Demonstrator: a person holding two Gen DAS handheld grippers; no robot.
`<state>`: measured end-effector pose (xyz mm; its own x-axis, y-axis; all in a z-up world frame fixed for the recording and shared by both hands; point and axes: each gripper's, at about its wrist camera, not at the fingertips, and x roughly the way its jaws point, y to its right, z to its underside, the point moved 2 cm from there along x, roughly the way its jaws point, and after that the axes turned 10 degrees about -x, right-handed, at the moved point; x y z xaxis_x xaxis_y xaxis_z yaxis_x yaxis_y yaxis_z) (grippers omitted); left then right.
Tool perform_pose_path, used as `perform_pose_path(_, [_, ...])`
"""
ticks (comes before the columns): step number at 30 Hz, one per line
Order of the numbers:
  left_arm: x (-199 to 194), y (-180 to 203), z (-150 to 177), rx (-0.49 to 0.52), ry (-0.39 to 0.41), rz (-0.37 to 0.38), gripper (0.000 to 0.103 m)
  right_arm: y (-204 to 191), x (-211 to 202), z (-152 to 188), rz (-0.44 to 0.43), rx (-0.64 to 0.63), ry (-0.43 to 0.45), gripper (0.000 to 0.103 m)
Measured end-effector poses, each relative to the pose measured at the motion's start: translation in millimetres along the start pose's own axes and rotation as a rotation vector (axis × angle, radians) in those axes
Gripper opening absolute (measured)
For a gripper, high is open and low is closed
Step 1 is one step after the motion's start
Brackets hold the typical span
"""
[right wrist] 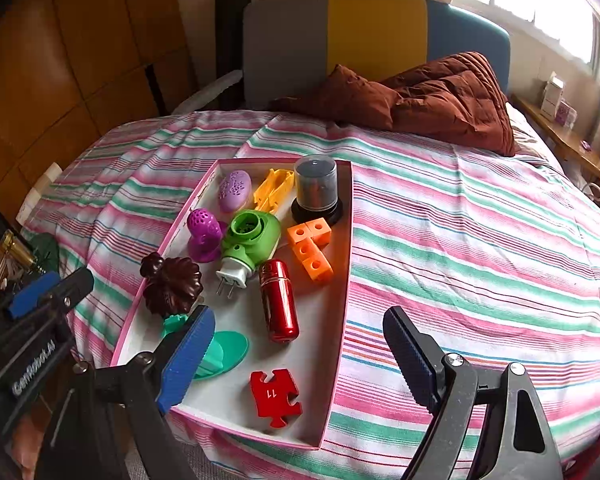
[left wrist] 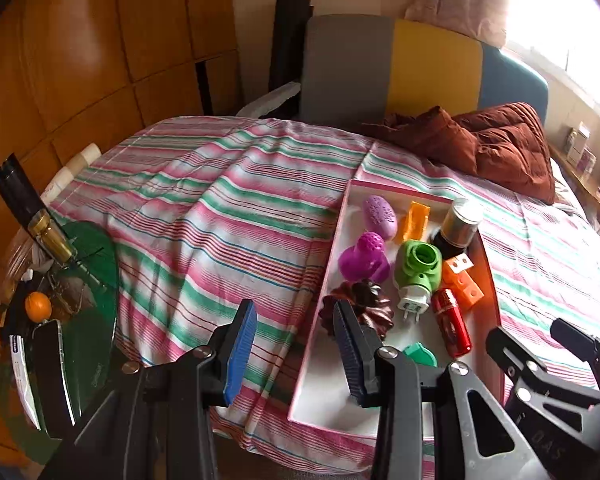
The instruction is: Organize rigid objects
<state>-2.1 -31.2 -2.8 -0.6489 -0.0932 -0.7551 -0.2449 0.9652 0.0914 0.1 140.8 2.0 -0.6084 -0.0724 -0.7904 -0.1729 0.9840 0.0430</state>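
The right gripper (right wrist: 300, 356) hangs with its jaws spread wide and nothing between them, above the near end of the white tray (right wrist: 332, 344); a red puzzle piece (right wrist: 275, 396) lies flat on the tray floor just below, close to the near rim. At about nine o'clock from it a green disc (right wrist: 228, 350) sits partly behind the left finger. The left gripper (left wrist: 296, 356) stands half open and empty over the tray's left rim, one finger above the striped bedspread (left wrist: 204, 216), the other above the tray. Farther in lie a red canister (right wrist: 279, 300), a dark brown ridged mould (right wrist: 172, 285), a green plug-in device (right wrist: 252, 236) and joined orange cubes (right wrist: 311, 249). At the far end a clear-domed jar (right wrist: 315, 188) stands upright at one o'clock, a purple oval (right wrist: 234, 191) at eleven. The bedspread right of the tray lies bare to the brown quilt (right wrist: 440, 96).
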Motion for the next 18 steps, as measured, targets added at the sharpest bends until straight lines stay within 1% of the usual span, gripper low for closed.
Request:
perform_pose_path(6, [-11,14,5,0.054,0.032,0.057,0.040,5,3,0,0.011,0.011,-0.003,0.087])
perform_pose_path(10, [-15,23,8,0.088,0.038,0.096,0.040,9,4,-1,0.020,0.027,-0.002,0.087])
perform_pose_path(14, [-17,30,10,0.117,0.052,0.097,0.040,13,5,-2,0.026,0.037,0.000,0.087])
perform_pose_path(18, [-20,31,13,0.120,0.084,0.074,0.040,15,6,-2,0.025,0.043,-0.003,0.087])
